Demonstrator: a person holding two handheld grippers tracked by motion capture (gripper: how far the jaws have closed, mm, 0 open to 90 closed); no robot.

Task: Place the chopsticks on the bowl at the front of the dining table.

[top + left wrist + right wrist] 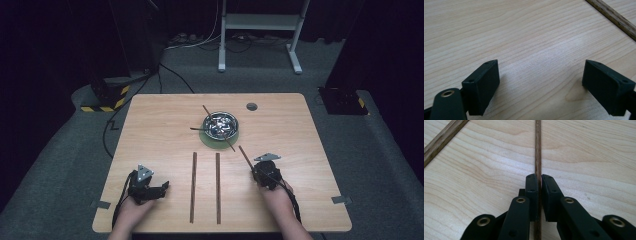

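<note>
On the pale, fine-grained wooden table (300,150), near its right front: right gripper (539,182) pinching a thin, round dark wood stick (538,150), narrow jaws clamping it; left gripper (540,75) gaping wide, holding nothing.

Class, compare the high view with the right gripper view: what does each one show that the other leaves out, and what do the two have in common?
High view alone: the metal bowl on its green mat, the left tool, two parallel sticks in front of the person, and the floor beyond. Right gripper view alone: the close detail of the black jaws closed on a thin stick. Both: the right tool, that stick and the wooden table.
</note>
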